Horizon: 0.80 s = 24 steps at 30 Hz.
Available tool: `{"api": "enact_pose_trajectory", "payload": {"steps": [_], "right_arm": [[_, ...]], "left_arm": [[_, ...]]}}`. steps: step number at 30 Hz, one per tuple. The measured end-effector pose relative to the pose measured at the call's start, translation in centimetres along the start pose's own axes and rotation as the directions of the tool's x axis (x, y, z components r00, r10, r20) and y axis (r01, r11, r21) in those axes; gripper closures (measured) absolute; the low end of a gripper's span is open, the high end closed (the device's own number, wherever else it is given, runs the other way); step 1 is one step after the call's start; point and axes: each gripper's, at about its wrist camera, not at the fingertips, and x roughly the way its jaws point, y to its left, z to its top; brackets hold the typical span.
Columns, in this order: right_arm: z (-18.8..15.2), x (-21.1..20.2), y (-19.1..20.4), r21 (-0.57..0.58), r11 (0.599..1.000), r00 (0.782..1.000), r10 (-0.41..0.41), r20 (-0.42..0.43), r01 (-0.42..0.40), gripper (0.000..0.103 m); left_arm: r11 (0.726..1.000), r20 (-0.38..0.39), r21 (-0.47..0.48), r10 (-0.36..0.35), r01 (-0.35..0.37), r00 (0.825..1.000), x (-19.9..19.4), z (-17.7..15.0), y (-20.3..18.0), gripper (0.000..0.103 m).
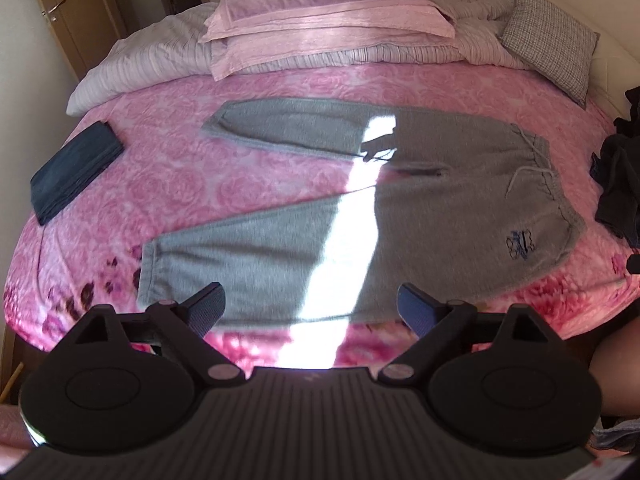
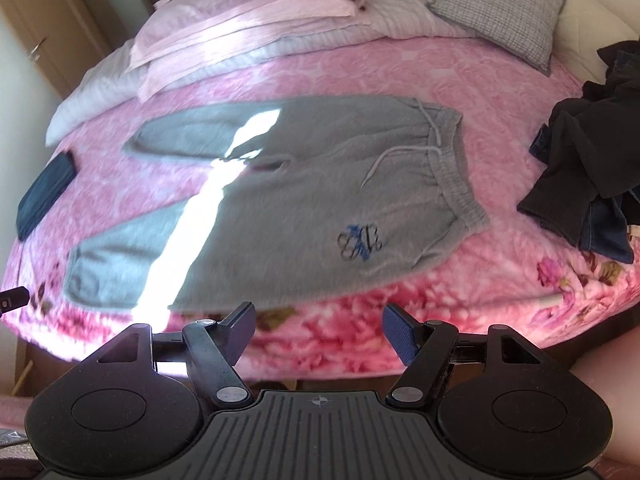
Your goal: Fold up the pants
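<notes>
I judge the fold has not started: the grey pants (image 1: 360, 216) lie spread flat on the pink bedspread (image 1: 180, 184), both legs apart in a V and no layer doubled over. Everything is left to do, leg onto leg first, then the length shortened.

Nearest to me, the left gripper (image 1: 310, 308) has its jaws standing wide with nothing between them. Its fingertips (image 1: 208, 304) hang over the near hem of the closer leg, and I cannot tell whether they touch the cloth; they grip none of it. The cuff end of that leg lies just ahead and to the left of this tool, and a bright strip of sunlight crosses the leg straight in front of it.

The right gripper (image 2: 319, 326) is also spread wide and empty. Its tips sit over the bare bedspread at the near edge of the bed, short of the pants (image 2: 320, 192). The embroidered blue logo (image 2: 360, 244) lies just ahead of it, and the elastic waistband (image 2: 460, 176) with its drawstring (image 2: 396, 156) is farther ahead and to the right.

Beyond the pants, to the far left of both tools, a folded dark garment (image 1: 74, 172) rests by itself. To the far right lies a heap of dark clothes (image 2: 592, 168). Farthest off are the pink pillows (image 1: 324, 12) and a checked cushion (image 1: 552, 44).
</notes>
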Motion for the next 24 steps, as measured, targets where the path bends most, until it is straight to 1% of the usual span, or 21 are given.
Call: {"api": "enact_pose_trajectory", "payload": {"steps": [2,4,6,8,10,13,15,19,21,23,24], "right_arm": [[1.5,0.8,-0.3,0.032,0.999,1.0,0.011,0.029,-0.012,0.036],[3.1,1.4,-0.5,0.047,0.998,0.996,0.036,0.081,-0.04,0.036],[4.8,2.4,-0.5,0.037,0.999,0.993,0.023,0.114,-0.027,0.036],[6.5,3.8,-0.6,0.046,0.999,0.994,-0.017,0.105,0.012,0.036],[7.9,5.2,-1.0,0.086,0.996,0.994,-0.031,0.105,0.022,0.036],[9.8,7.3,-1.7,0.16,0.987,0.994,-0.044,0.099,0.028,0.036],[11.1,9.0,-1.9,0.182,0.983,0.995,-0.053,0.082,0.038,0.036],[13.1,14.0,-2.8,0.184,0.98,0.997,-0.08,0.019,0.075,0.036],[14.0,16.8,-3.3,0.178,0.98,0.996,-0.09,-0.009,0.09,0.036],[15.3,19.4,-3.9,0.157,0.984,0.997,-0.082,-0.003,0.082,0.036],[16.0,20.7,-4.2,0.14,0.987,0.997,-0.083,0.004,0.082,0.036]], "left_arm": [[1.0,0.02,0.01,-0.028,0.027,0.999,1.8,2.2,0.8,0.009],[0.999,0.021,0.015,-0.052,0.052,0.998,4.0,4.6,1.7,0.009],[0.995,0.022,0.025,-0.095,0.094,0.995,6.2,7.0,2.6,0.009],[0.991,0.014,0.037,-0.128,0.127,0.992,8.5,9.3,3.4,0.009],[0.987,0.013,0.061,-0.151,0.15,0.988,10.6,11.4,4.0,0.009],[0.98,-0.005,0.127,-0.154,0.154,0.988,14.5,14.0,4.7,0.009],[0.972,-0.021,0.167,-0.163,0.164,0.986,17.5,15.6,5.0,0.01],[0.948,-0.049,0.25,-0.193,0.199,0.98,24.6,18.1,5.4,0.012],[0.925,-0.056,0.302,-0.223,0.229,0.973,28.2,19.2,5.3,0.02],[0.898,-0.055,0.355,-0.259,0.261,0.964,31.8,20.4,5.0,0.022],[0.884,-0.053,0.378,-0.275,0.274,0.96,33.7,21.1,4.9,0.026]]}}
